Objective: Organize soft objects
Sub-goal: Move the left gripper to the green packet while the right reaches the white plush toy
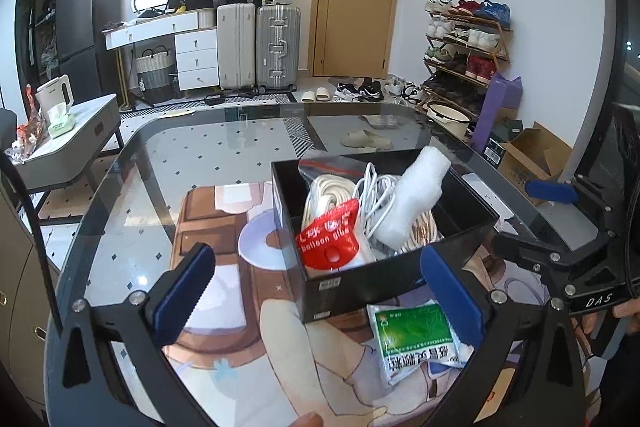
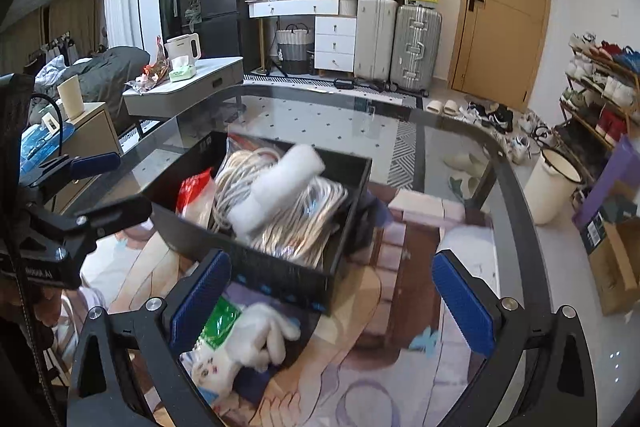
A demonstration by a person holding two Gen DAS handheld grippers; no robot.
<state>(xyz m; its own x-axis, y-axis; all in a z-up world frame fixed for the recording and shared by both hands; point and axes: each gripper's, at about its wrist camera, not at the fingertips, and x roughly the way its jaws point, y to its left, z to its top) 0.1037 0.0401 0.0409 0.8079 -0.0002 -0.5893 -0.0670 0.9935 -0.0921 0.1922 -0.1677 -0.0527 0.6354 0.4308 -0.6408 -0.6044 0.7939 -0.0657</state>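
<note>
A black open box point(image 1: 400, 279) stands on the glass table. It holds a bagged coil of white rope point(image 1: 324, 195), a white cable point(image 1: 376, 195), a white foam roll point(image 1: 416, 195) leaning upright, and a red balloon-glue packet point(image 1: 328, 243). A green and white packet point(image 1: 416, 335) lies on the glass in front of the box. A white plush toy point(image 2: 256, 343) rests on that green packet point(image 2: 220, 323). My left gripper point(image 1: 320, 291) is open before the box's near corner, touching nothing. My right gripper point(image 2: 332, 303) is open too, in front of the box wall point(image 2: 280, 275), with the plush toy just inside its left finger.
The glass table's dark rounded rim point(image 1: 132, 147) curves around the far side, over a printed rug. A grey side table point(image 2: 188, 87) carries a kettle and tissues. Suitcases point(image 1: 256, 43), a shoe rack point(image 1: 464, 43), a white bucket point(image 2: 556, 183) and a cardboard box point(image 1: 528, 155) stand beyond.
</note>
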